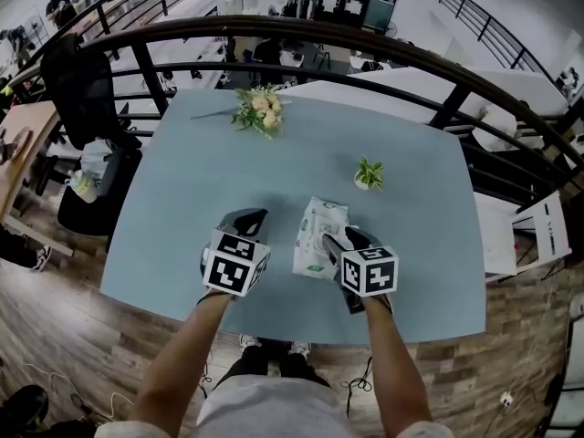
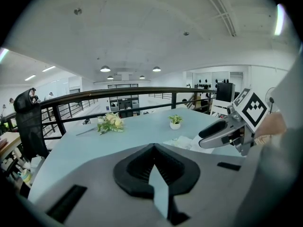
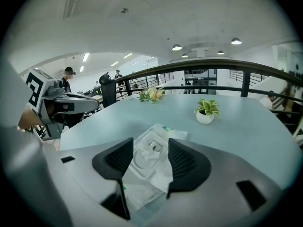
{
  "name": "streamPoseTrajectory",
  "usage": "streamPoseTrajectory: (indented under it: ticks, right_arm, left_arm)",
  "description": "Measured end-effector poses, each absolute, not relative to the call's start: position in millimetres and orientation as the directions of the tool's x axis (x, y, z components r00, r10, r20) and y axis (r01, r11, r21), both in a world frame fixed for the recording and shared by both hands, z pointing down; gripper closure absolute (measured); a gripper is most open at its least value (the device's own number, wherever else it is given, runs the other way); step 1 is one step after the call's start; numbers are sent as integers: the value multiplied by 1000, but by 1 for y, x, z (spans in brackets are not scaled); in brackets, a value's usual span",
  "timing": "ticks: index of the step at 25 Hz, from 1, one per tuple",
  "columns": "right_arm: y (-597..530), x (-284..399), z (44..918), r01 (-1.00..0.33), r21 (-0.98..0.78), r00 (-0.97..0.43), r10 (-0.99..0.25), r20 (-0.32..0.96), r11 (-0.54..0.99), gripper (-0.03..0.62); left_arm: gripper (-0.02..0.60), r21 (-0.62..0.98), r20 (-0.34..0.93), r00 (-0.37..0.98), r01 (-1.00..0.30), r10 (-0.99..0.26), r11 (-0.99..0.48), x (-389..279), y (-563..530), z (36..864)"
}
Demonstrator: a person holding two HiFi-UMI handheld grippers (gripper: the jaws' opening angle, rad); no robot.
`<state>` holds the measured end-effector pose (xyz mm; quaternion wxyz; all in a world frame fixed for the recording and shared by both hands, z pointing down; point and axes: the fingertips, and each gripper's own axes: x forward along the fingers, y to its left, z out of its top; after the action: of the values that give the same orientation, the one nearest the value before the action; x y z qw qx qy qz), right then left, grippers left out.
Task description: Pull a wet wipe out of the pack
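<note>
The wet wipe pack (image 1: pixel 318 235) is a soft white pouch of crinkled film. It has green print too small to read and a rounded flap (image 3: pixel 152 147) on top. It lies flat on the smooth pale-blue worktop (image 1: pixel 182 190). The right tongs (image 3: pixel 151 140) stand released over it, ribbed black pads apart. Just beside, the left tongs (image 2: pixel 154 146) are clenched on nothing. Further back are a small potted plant (image 1: pixel 369 175) and a bouquet (image 1: pixel 260 109).
</note>
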<state>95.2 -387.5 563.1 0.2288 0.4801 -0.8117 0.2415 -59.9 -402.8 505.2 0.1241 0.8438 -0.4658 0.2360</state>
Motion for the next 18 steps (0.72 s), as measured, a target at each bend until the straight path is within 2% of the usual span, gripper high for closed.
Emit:
streamPoseTrajectory:
  ticks: [4,18]
  right_arm:
    - [-388,95,573,-891,-183,-433,-653,621,416,358]
    - [-385,94,590,-884,-197,-438,-606,664,423,418]
  left_arm:
    - [591,-11,522,450,-846,-725,-533,-64,-404,511]
    - [589,-6,548,445,-845,-709,-535,-63,-400,524]
